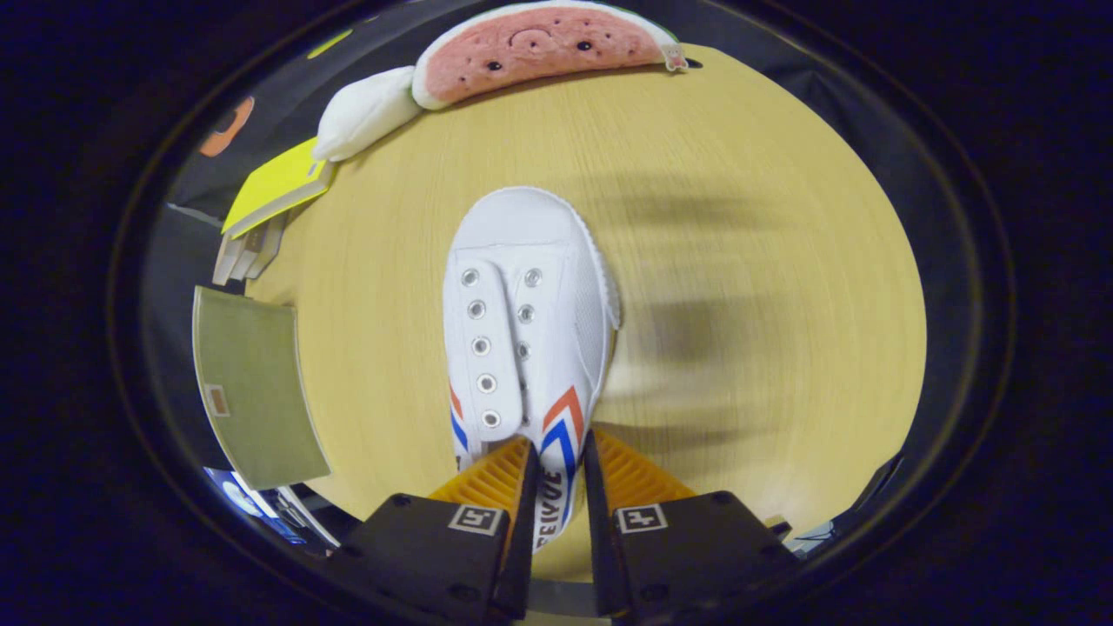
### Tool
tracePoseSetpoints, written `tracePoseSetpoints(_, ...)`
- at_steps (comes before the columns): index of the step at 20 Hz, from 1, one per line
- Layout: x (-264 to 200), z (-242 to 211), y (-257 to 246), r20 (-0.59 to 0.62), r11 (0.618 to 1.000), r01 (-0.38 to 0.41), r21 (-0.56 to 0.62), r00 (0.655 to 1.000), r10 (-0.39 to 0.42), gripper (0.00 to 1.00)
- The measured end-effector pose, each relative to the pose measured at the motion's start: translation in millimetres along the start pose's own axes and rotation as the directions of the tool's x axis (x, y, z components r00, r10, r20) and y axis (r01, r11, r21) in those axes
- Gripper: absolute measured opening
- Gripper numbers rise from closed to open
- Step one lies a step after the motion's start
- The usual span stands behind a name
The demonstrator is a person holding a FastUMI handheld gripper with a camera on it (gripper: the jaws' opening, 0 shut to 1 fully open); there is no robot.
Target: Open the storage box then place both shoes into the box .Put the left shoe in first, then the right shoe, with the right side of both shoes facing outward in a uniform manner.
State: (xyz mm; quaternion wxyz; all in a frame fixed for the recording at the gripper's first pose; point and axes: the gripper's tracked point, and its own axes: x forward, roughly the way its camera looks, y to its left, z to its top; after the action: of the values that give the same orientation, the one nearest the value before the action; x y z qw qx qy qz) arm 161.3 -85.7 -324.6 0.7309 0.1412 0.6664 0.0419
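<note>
A white canvas shoe (pixel 524 322) with red and blue chevrons on its side hangs above the wooden table (pixel 739 217), toe pointing away from me. My gripper (pixel 556 469) is shut on the shoe's side wall near the heel, one orange finger (pixel 491 478) inside the shoe and the other (pixel 630 478) outside it. The shoe's shadow falls blurred on the table to the right. A pale green flat lid or box panel (pixel 252 387) lies at the table's left edge.
A watermelon-slice plush (pixel 539 48) and a white plush (pixel 365 113) sit at the table's far edge. A yellow book on a small stack (pixel 274 191) rests at the far left, beyond the green panel.
</note>
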Motion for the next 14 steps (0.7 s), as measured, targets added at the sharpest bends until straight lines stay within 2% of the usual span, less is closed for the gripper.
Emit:
tracePoseSetpoints(2, -3.5, -0.1, -1.0, 0.006, 1.000, -0.003, 0.030, 1.000, 0.002, 0.30)
tracePoseSetpoints(5, -4.5, -0.9, -2.8, 0.015, 0.998, -0.009, 0.056, 1.000, 0.009, 0.14)
tracePoseSetpoints(8, -14.7, 2.9, -3.8, 0.018, 0.995, -0.029, 0.097, 0.999, 0.028, 0.07)
tracePoseSetpoints(14, -7.4, 0.9, 0.7, 0.109, 0.992, -0.070, 0.101, 0.992, 0.059, 0.06)
